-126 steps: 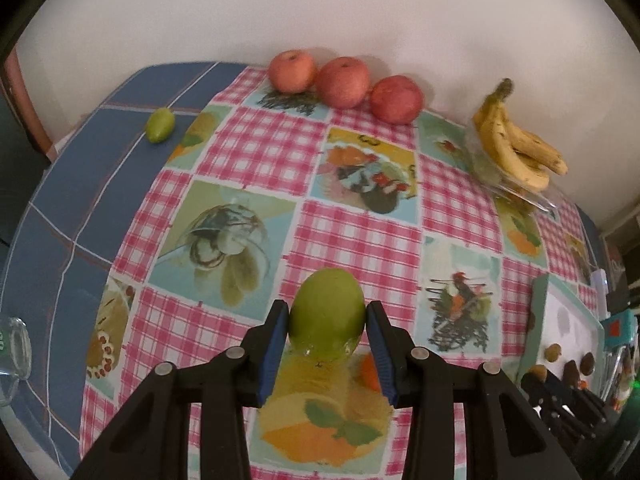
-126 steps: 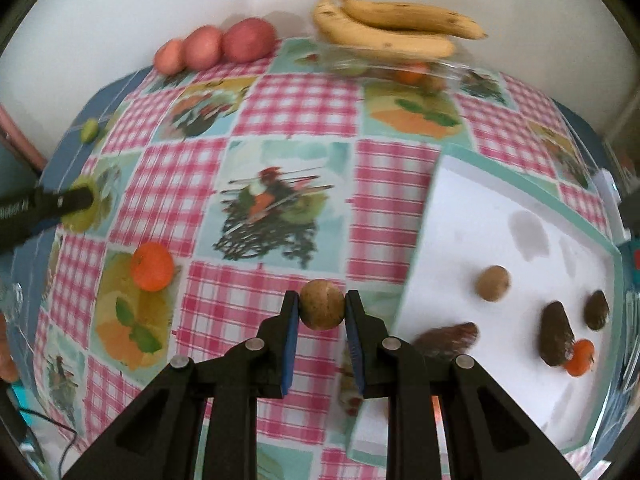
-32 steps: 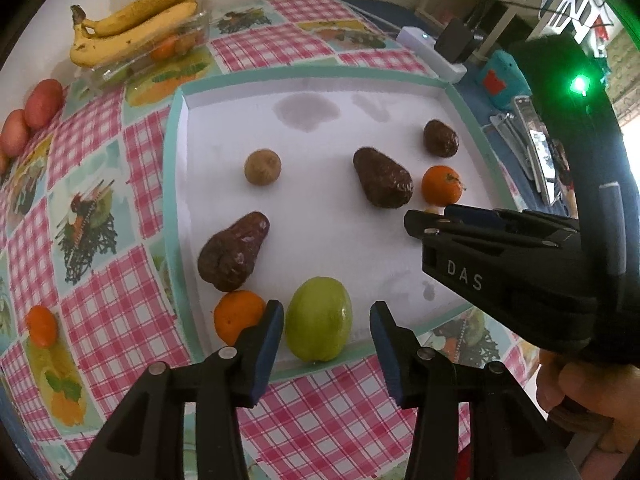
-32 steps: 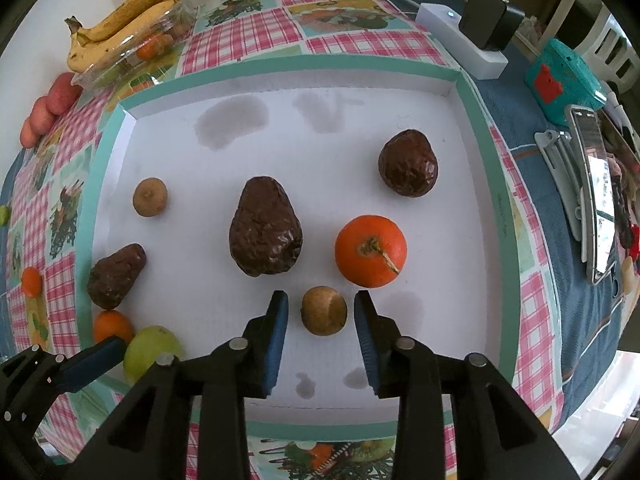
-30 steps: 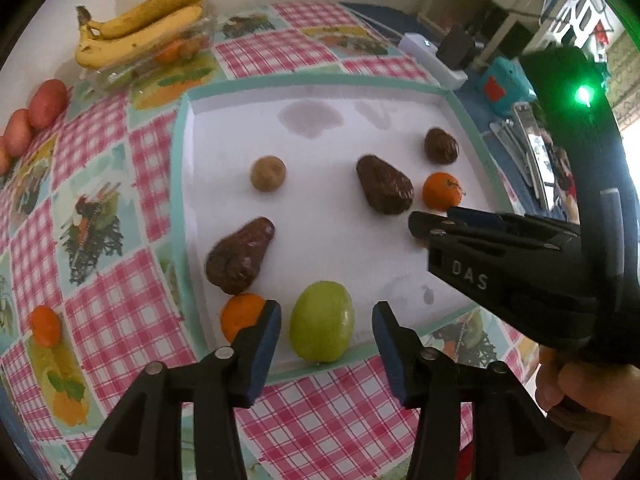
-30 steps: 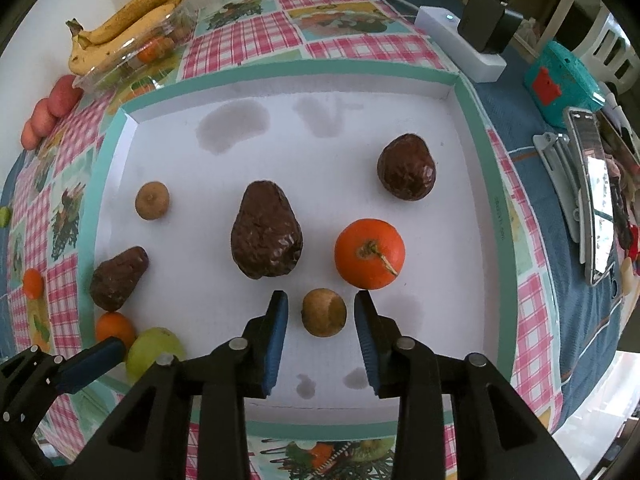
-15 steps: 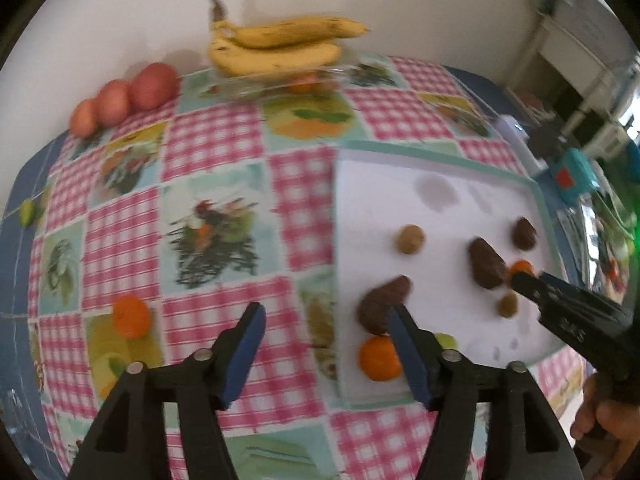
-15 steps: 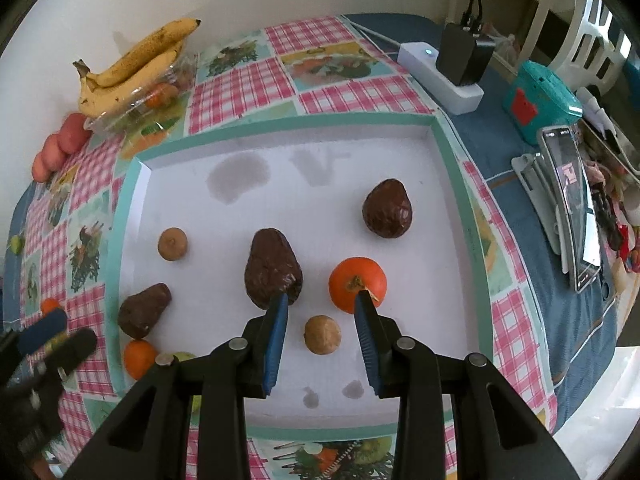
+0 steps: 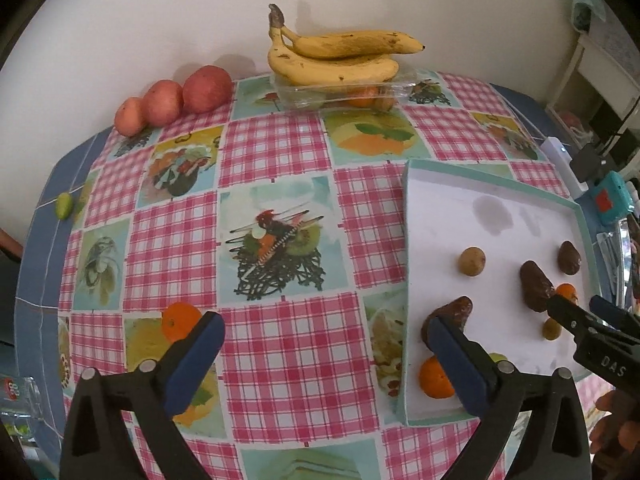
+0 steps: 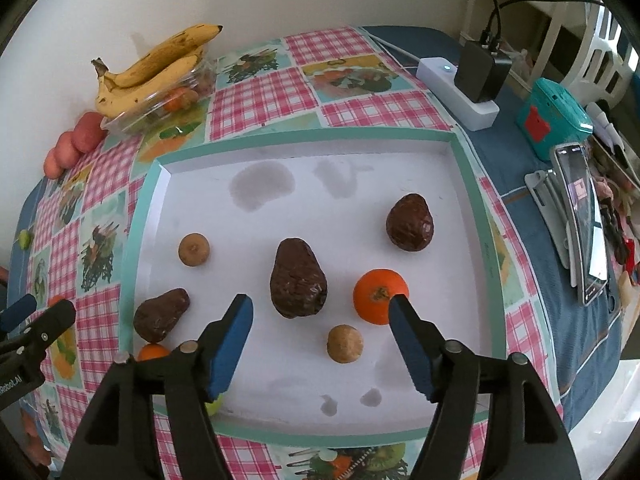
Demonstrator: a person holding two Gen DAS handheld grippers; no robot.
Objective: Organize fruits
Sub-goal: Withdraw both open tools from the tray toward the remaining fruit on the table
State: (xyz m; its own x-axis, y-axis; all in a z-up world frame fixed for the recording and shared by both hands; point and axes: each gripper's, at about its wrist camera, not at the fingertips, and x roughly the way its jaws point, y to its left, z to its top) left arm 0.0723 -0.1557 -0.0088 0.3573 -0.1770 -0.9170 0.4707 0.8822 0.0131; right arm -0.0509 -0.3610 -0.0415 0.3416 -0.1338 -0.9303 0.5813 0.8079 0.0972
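The white tray with a teal rim (image 10: 308, 136) holds three dark avocados (image 10: 298, 278), two small brown fruits (image 10: 345, 343), an orange (image 10: 378, 294), a small orange (image 10: 152, 351) and a green fruit (image 10: 215, 403) mostly hidden behind my right finger. My right gripper (image 10: 320, 316) is open and empty above the tray's near half. My left gripper (image 9: 326, 334) is open and empty above the tablecloth, left of the tray (image 9: 412, 168). A loose orange (image 9: 180, 320) lies by its left finger. A small green fruit (image 9: 64, 206) lies at the table's far left.
Bananas (image 9: 340, 58) lie on a clear box at the back by the wall, with three red apples (image 9: 172, 100) to their left. A power strip (image 10: 460, 88), a teal box (image 10: 554, 118) and a phone (image 10: 582, 222) lie right of the tray.
Both grippers let go of their fruits in the tray, opened wide and drew back. The left gripper swung left over the tablecloth; the right one rose above the tray.
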